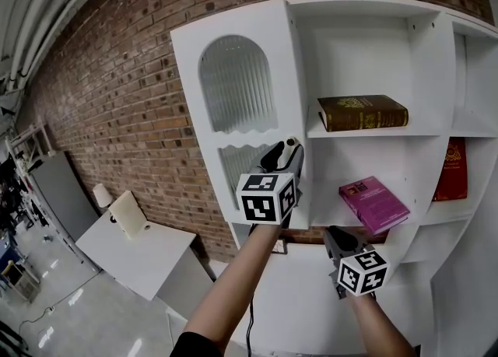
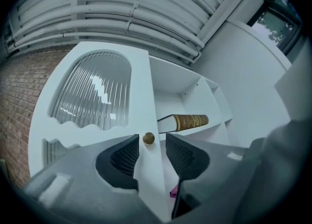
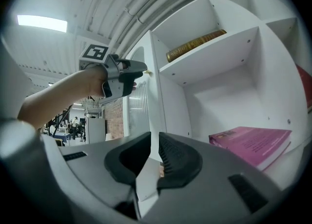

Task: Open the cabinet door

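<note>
The cabinet door (image 1: pixel 233 106) stands swung open, its free edge upright. Our left hand-held gripper (image 2: pixel 151 146), the nearer one, is spread astride that edge, with the brass knob (image 2: pixel 148 138) straight ahead between the pads. Our right hand-held gripper (image 3: pixel 155 140), lower down, is barely parted around the same edge, and we cannot tell whether it touches. The hinges are hidden.

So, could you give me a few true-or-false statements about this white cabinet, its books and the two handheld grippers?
1. The white cabinet door with the ribbed glass arch stands open. True.
2. The left gripper is clamped on the small brass knob. False: its jaws stand apart, with the knob between their tips, unpressed.
3. A brown book with gold lettering lies flat on the upper shelf. True.
4. The pink book lies on that same shelf. False: it lies one shelf lower.
</note>
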A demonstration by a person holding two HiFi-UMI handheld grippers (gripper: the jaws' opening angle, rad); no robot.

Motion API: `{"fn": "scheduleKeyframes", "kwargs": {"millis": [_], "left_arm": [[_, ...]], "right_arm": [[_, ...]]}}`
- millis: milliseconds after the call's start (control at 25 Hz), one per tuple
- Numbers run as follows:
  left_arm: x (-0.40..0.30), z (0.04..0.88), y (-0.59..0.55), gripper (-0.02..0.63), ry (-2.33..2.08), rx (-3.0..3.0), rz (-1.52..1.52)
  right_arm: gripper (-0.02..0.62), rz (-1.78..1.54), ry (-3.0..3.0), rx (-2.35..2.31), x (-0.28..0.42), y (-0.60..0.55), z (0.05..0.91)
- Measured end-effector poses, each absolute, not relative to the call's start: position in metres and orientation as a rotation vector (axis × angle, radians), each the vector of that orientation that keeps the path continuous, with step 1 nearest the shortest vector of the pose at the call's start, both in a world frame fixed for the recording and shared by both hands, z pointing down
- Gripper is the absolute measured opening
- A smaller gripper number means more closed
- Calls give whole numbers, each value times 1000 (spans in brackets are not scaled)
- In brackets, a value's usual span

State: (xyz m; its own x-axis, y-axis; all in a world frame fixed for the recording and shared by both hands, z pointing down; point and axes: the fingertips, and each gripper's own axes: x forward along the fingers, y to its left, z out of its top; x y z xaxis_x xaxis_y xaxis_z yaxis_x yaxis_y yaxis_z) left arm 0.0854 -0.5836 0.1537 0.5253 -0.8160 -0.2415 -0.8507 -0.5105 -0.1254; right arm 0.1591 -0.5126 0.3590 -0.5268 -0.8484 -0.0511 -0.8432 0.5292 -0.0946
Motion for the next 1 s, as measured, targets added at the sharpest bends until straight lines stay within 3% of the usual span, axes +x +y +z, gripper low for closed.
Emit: {"fn": "scheduleKeyframes", "kwargs": {"millis": [400, 600, 1000], "left_arm": [[95, 147, -603, 163, 1451, -2491, 172], [92, 147, -607, 91, 1506, -2456, 186], [86, 145, -597, 86, 1551, -2434, 213]], "right_arm": [[34, -132, 2659, -1444, 165, -521, 361], [34, -135, 2667, -1412, 166, -518, 363], [35, -127, 2726, -1324, 154, -514, 367]]}}
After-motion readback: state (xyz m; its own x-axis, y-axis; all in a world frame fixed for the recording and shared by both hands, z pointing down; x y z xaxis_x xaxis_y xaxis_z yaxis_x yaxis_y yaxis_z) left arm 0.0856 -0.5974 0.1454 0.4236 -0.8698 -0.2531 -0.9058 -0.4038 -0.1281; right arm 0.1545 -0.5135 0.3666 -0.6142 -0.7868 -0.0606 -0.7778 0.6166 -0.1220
